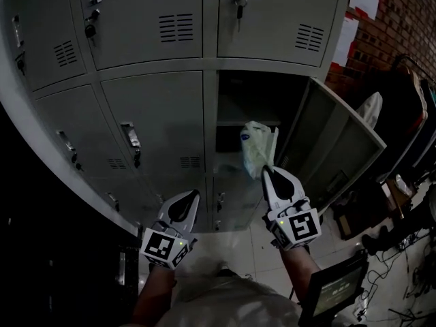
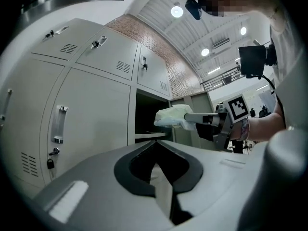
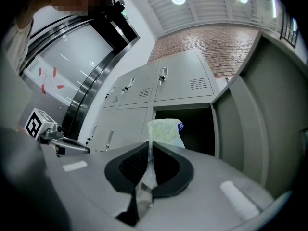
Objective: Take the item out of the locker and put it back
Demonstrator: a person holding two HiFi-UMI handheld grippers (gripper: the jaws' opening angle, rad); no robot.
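Pale crumpled plastic bag [image 1: 257, 148] at frame centre, before open grey metal locker compartment [image 1: 246, 97]; its door [image 1: 335, 142] to the right. Right gripper [image 1: 268, 174] just below, clamping the bag; left gripper [image 1: 195, 196] lower left.

**Left gripper** [image 1: 193, 197] and **right gripper** [image 1: 266, 173]: pale grey moulded shells tapering to a point. Each has a black teardrop-shaped recess, lined with dark pads that look ribbed in the right gripper view. At the rear of each sits a marker cube [image 1: 300, 227] printed with black-and-white square codes. A small green light [image 1: 280, 221] glows beside the right one. The person wears a light shirt [image 1: 228, 298] and what may be a patterned band [image 2: 244, 129] at the right wrist. A black camera unit [image 2: 193, 7] is mounted at the head.
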